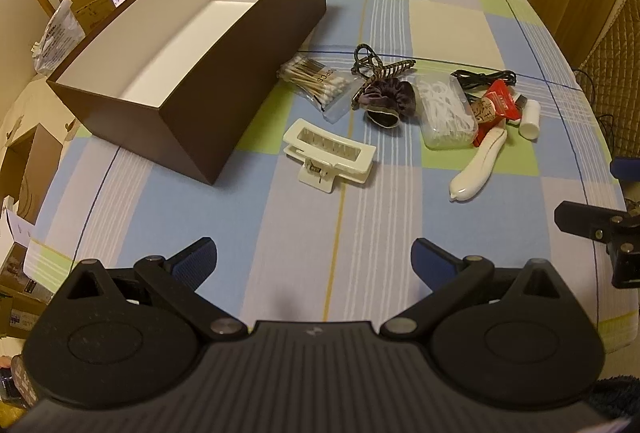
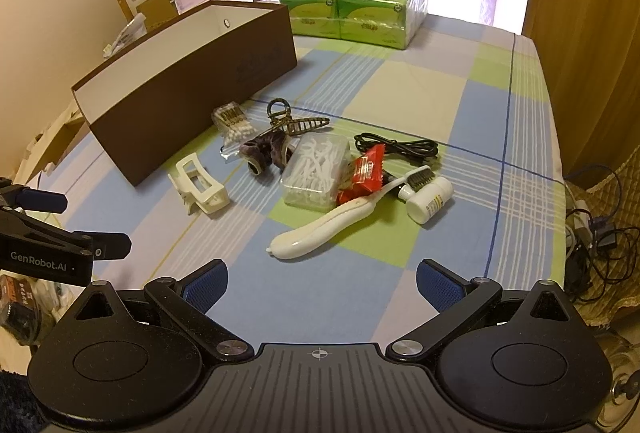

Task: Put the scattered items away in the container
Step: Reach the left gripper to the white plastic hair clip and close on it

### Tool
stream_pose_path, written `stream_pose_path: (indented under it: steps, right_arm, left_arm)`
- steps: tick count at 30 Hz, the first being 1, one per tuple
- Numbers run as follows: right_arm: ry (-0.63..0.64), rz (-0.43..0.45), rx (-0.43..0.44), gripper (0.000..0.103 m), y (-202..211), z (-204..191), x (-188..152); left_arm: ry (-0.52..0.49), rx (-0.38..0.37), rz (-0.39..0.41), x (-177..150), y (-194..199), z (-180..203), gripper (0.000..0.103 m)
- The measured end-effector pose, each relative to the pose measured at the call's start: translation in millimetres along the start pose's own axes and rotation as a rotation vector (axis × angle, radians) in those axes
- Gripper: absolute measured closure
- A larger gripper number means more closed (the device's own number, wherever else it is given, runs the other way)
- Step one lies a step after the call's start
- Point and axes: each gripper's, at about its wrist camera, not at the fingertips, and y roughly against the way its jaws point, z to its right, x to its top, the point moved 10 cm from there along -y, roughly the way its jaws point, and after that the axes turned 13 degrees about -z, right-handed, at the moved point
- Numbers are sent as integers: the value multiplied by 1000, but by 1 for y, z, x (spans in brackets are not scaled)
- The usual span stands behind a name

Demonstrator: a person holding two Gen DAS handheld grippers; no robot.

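An empty brown box (image 1: 256,45) with a white inside stands at the left of the table; it also shows in the right wrist view (image 2: 192,89). Beside it lie a white hair claw (image 1: 330,155) (image 2: 200,185), a bag of cotton swabs (image 1: 316,79) (image 2: 234,123), a dark scrunchie (image 1: 388,101) (image 2: 266,151), a brown hair claw (image 1: 380,67), a clear box of floss picks (image 1: 446,111) (image 2: 316,169), a red packet (image 2: 364,173), a white brush (image 1: 478,167) (image 2: 332,223), a small white bottle (image 2: 430,199) and a black cable (image 2: 400,147). My left gripper (image 1: 314,259) and right gripper (image 2: 322,283) are open and empty, above the near table.
A green pack of tissues (image 2: 356,9) sits at the far end of the checked tablecloth (image 2: 440,81). Boxes and clutter stand beyond the table's left edge. Cables (image 2: 596,233) lie off the right edge. The other gripper shows at each view's side.
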Motion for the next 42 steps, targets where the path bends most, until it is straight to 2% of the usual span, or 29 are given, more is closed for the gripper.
stream_pose_path:
  steps: [11,20,28,36,42]
  right_arm:
    - [-31,-5,28,0,-7,10,4]
    - [-42,0,14,0,-23,24,7]
    - [-70,-33,15,0,-43,34,8]
    - [-92,-62,14,0,-60,40,15]
    - [-121,-90,3,0,-73,47,20]
  left_arm:
    - [-33,-34,14,9,-6,5,1]
    - [-120,-65,49,20,-17,12,1]
    - [-220,-68,80,35,-34,19,1]
    - [-308,-93,91,53,-58,24,1]
    - [-357,-95,68,67,-78,19,1]
